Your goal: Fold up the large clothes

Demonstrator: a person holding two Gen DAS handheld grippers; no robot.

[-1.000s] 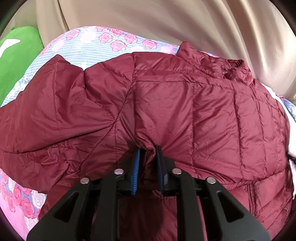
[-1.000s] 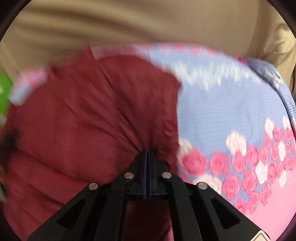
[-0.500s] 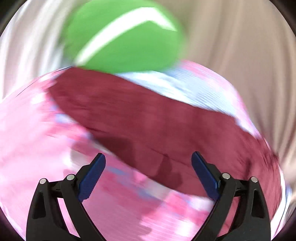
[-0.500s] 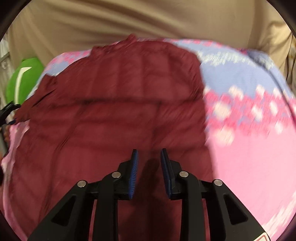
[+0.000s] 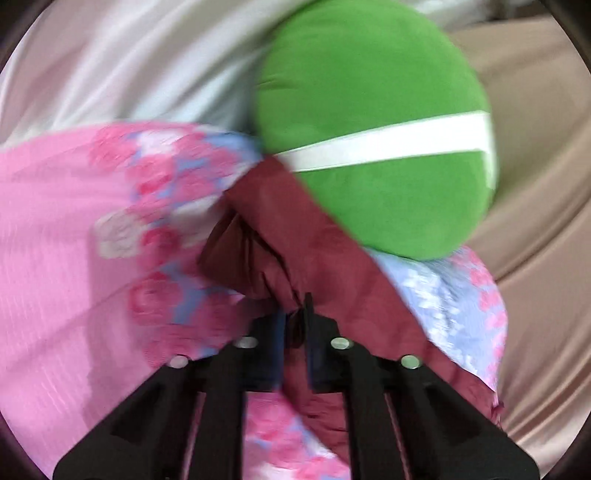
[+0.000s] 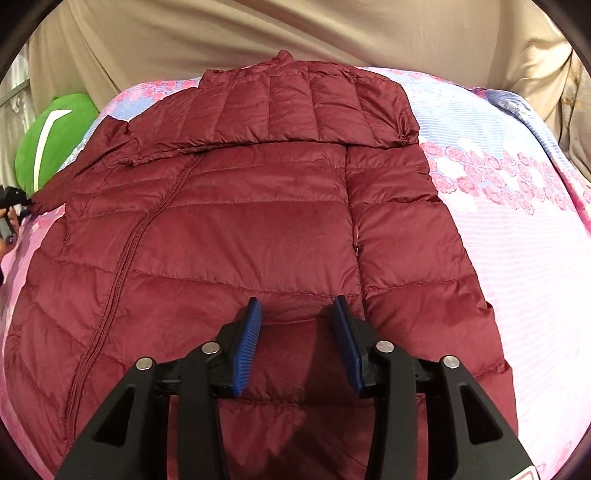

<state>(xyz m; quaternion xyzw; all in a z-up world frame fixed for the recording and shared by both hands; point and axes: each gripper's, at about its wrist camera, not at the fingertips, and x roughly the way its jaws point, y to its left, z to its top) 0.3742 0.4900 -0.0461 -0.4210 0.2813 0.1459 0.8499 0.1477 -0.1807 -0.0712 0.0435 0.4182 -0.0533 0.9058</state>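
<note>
A maroon quilted puffer jacket (image 6: 258, 221) lies spread on the bed, collar at the far side, its right sleeve folded across the chest. My right gripper (image 6: 297, 314) is open and empty, hovering over the jacket's lower middle. My left gripper (image 5: 293, 325) is shut on the end of the jacket's left sleeve (image 5: 295, 251), which stretches out to the side. That gripper also shows at the far left edge of the right wrist view (image 6: 14, 197), at the sleeve tip.
A flowered pink and blue bedsheet (image 6: 517, 221) covers the bed. A round green cushion with a white stripe (image 5: 376, 147) sits at the bed's left side, touching the sleeve; it also shows in the right wrist view (image 6: 55, 133). Beige curtain (image 6: 258, 33) hangs behind.
My left gripper let go of the jacket's hem, swung left and shut on the sleeve end. My right gripper released the jacket, opened and drew back over it.
</note>
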